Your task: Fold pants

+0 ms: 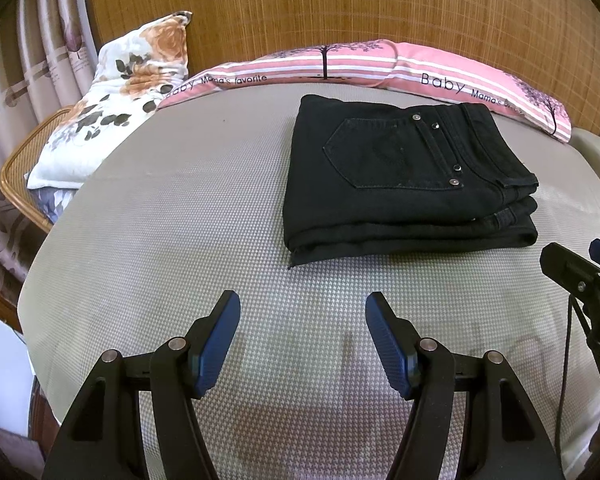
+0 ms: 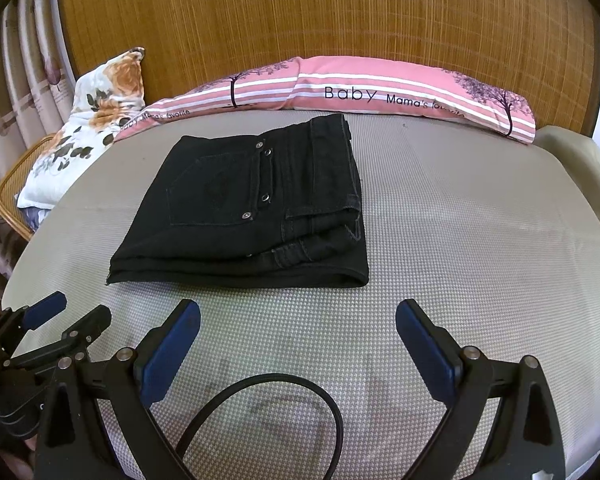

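The black pants [image 1: 404, 176] lie folded into a thick rectangle on the grey mat [image 1: 180, 220], back pocket and rivets facing up. In the right wrist view the same pants [image 2: 252, 208] sit left of centre. My left gripper [image 1: 302, 308] hovers over bare mat in front of the pants, open, nothing between its blue pads. My right gripper [image 2: 298, 314] is likewise open and empty, just short of the pants' near fold. The right gripper's tip [image 1: 580, 272] shows at the left view's right edge; the left gripper [image 2: 66, 316] shows at the right view's lower left.
A long pink striped pillow [image 2: 340, 88] lies along the far edge against a bamboo headboard [image 2: 320, 20]. A floral pillow [image 1: 116, 96] rests on a rattan chair [image 1: 20, 168] at the left. A black cable [image 2: 268, 384] loops below the right gripper. Curtains hang far left.
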`<action>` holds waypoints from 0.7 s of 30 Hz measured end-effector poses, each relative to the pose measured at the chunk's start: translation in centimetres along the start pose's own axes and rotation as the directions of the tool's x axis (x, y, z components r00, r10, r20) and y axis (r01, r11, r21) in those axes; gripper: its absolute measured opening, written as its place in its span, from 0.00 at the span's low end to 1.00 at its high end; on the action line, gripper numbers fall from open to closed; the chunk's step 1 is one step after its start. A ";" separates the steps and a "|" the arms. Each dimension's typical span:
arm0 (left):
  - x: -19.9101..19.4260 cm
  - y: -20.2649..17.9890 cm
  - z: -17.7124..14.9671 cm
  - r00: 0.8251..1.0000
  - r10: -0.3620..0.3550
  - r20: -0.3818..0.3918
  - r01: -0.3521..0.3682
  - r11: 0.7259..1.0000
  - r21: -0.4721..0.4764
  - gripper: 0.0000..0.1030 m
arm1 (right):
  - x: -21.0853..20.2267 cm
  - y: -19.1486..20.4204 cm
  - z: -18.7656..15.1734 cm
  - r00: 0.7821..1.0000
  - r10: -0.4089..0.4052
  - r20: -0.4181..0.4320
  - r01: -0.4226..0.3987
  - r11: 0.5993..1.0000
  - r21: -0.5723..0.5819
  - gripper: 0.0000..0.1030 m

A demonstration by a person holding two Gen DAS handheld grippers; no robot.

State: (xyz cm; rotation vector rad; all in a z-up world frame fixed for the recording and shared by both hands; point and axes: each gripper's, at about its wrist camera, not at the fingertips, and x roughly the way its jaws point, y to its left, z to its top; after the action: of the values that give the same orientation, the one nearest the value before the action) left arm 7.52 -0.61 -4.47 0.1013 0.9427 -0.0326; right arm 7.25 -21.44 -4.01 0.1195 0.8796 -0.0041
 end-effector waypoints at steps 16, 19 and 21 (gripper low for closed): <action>0.0 0.1 -0.1 1.000 -0.002 -0.002 0.002 1.000 -0.001 0.64 | 0.3 0.0 -0.1 1.000 0.001 -0.008 -0.001 1.000 0.002 0.94; 0.0 0.1 -0.1 1.000 -0.002 -0.001 0.002 1.000 -0.001 0.64 | 0.2 0.0 -0.1 1.000 0.002 -0.008 -0.002 1.000 0.002 0.94; 0.0 0.1 -0.1 1.000 -0.002 -0.001 0.002 1.000 0.000 0.64 | 0.2 0.0 -0.1 1.000 0.001 -0.007 -0.001 1.000 0.002 0.94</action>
State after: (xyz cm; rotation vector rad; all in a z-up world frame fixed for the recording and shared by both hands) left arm 7.45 -0.47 -4.54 0.1007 0.9442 -0.0343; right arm 7.31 -21.45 -4.27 0.1222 0.8864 -0.0037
